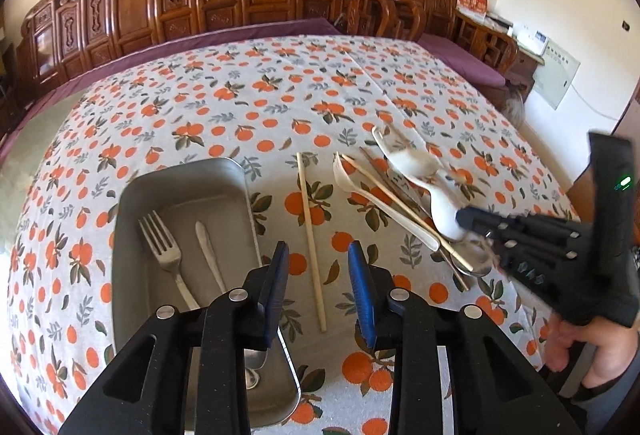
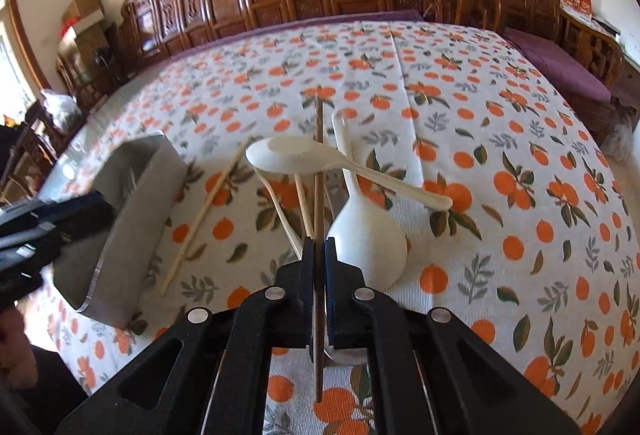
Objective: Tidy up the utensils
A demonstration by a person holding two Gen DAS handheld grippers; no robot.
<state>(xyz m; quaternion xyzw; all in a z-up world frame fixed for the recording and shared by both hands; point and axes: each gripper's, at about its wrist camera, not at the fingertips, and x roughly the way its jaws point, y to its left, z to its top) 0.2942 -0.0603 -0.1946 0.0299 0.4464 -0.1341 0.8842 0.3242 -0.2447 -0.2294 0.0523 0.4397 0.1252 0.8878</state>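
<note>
Clamping a dark chopstick (image 2: pixel 319 139) lengthwise, pointing away (towards the benches), the right hand-held gripper (image 2: pixel 319 247) is closed.

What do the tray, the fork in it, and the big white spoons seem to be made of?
The tray looks like brushed metal, probably stainless steel: dull grey, soft sheen, thin rolled rim. The fork looks like polished steel, silvery with bright glints. The white spoons look like plastic or melamine, possibly ceramic: smooth, creamy, slightly glossy. The loose chopstick looks like pale bamboo or wood, matte.
</note>
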